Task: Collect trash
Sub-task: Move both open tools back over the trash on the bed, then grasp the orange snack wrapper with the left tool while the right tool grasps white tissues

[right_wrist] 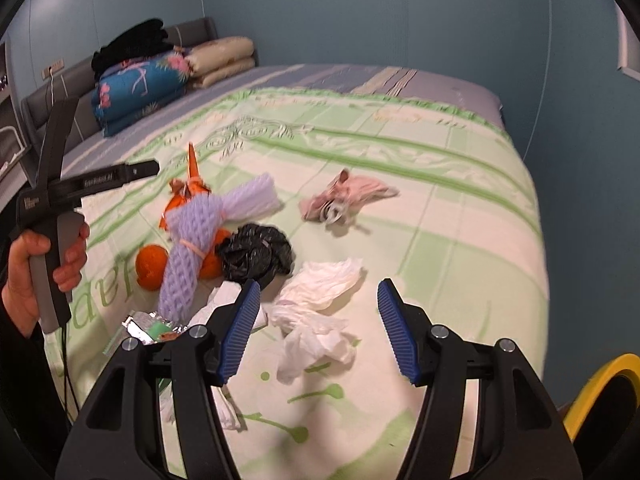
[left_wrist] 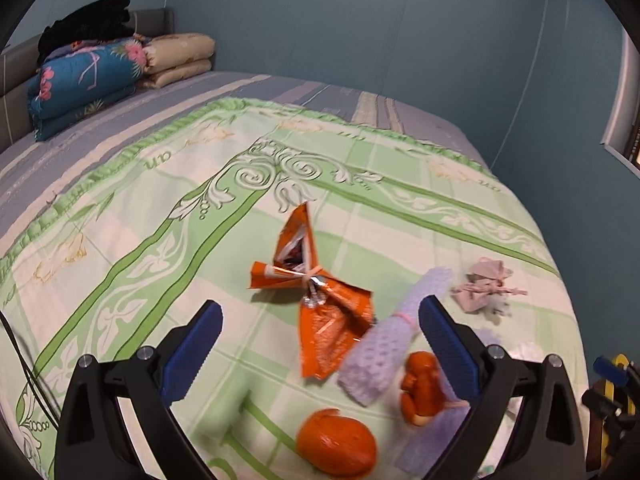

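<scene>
We have collected nothing yet: both grippers, left [left_wrist: 320, 344] and right [right_wrist: 318, 330], hover with fingers wide and empty over the bed [right_wrist: 460, 208], where wrapper [left_wrist: 320, 300], foam net [right_wrist: 200, 240], black bag [right_wrist: 256, 252] and tissues [right_wrist: 316, 308] lie around the orange peel [right_wrist: 150, 266].

trash [right_wrist: 248, 236] on bed [right_wrist: 460, 184]

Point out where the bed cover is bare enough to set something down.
Bare cover lies right of the pink rag and white tissue, out to the bed edge, and between the litter and the folded quilts. Crowded: the orange wrapper, purple foam net, black bag and orange peel.
</scene>
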Tool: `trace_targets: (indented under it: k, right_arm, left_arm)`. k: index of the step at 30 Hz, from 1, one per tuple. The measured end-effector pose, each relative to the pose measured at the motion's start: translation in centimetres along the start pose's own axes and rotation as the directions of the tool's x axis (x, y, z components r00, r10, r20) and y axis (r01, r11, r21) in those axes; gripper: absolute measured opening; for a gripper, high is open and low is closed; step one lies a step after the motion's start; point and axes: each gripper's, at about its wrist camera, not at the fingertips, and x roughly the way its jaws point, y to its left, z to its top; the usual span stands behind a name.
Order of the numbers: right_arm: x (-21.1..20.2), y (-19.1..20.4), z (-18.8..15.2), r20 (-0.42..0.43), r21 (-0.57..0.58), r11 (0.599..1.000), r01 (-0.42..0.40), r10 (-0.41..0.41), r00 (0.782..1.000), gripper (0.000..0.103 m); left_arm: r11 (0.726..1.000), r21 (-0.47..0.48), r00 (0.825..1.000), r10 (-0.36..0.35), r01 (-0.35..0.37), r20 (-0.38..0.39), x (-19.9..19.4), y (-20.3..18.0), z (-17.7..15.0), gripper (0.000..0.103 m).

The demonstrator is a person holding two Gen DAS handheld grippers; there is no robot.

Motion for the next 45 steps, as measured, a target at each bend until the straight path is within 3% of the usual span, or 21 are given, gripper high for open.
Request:
trace_targets:
  k: [7, 18, 23, 27, 29, 37, 45]
  right_arm:
    - [3.2, 0.5, -0.2, -0.044, -0.004, 1.0, -0.007, 0.007, 0.999, 0.06]
    - [6.8, 0.6, -1.1, -0.113, -0.02, 1.0, 0.014, -0.016, 0.994, 0.063]
    - [8.1, 0.0, -1.2, -0.143, 0.002, 1.0, -0.003, 0.003, 0.99, 0.062]
    - [8.7, 0.4, -1.2, -0.151, -0.003, 1.0, -0.01, 0.009, 0.988, 0.061]
    - [8.9, 0.4, -1.2, -0.16, 0.004, 1.0, -0.016, 0.017, 0.987, 0.055]
    - [9.0, 0.9, -0.8, -0.155, 0.008, 1.0, -0.007, 0.008, 0.988, 0.032]
    - [5.7, 0.9, 0.4, -0.08, 0.011, 1.0, 0.012, -0.011, 0.997, 0.029]
  left_arm:
    - [1.0, -0.029, 0.998, -0.009, 0.007, -0.054, 2.9, 0.9, 0.7, 0.095]
    - [1.0, -0.01, 0.993, -0.008, 0.007, -0.116, 7.2, -0.7, 1.2, 0.094]
    - [1.0, -0.012, 0.988, -0.021, 0.02, -0.152, 8.8, -1.2, 0.9, 0.082]
    - [0.999, -0.04, 0.981, -0.036, 0.029, -0.193, 10.0, -1.1, 0.6, 0.064]
    - [0.998, -0.053, 0.976, -0.042, 0.031, -0.212, 10.6, -0.9, 0.4, 0.055]
    - [0.994, -0.094, 0.977, -0.067, 0.049, -0.203, 9.9, -0.3, 0.7, 0.045]
    - [0.995, -0.087, 0.987, -0.067, 0.054, -0.146, 6.0, 0.5, 1.9, 0.044]
